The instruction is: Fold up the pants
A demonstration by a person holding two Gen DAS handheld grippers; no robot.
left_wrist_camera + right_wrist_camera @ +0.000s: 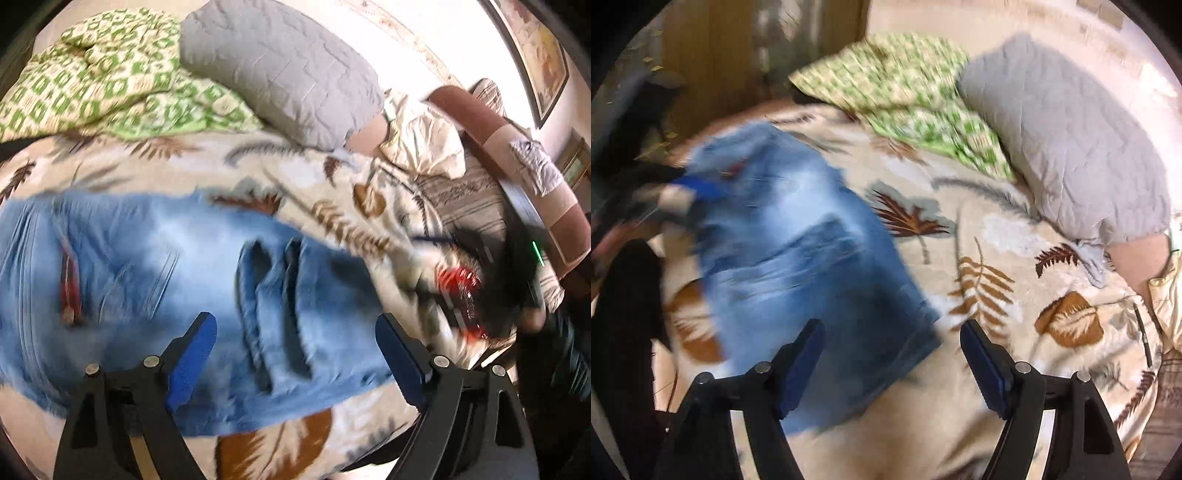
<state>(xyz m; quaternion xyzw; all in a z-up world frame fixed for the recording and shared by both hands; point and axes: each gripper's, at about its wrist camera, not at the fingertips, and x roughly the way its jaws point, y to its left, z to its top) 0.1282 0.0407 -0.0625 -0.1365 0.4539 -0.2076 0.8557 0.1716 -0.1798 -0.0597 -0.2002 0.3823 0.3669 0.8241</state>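
Blue denim pants (147, 258) lie folded in a compact stack on a leaf-print blanket (147, 162). My left gripper (295, 325) hovers just above the pants with its blue pads wide apart and nothing between them. In the right wrist view the pants (798, 251) stretch from the upper left to the centre. My right gripper (892, 328) stands open over their near corner and holds nothing. A blurred blue pad (698, 188) of the left gripper shows by the far-left edge of the pants.
A grey quilted pillow (280, 66) and a green-and-white patterned quilt (92, 74) lie at the back of the bed. A blurred black and red device (461, 291) is at the right. Wooden furniture (713, 55) stands behind the bed. Bare blanket (960, 229) lies right of the pants.
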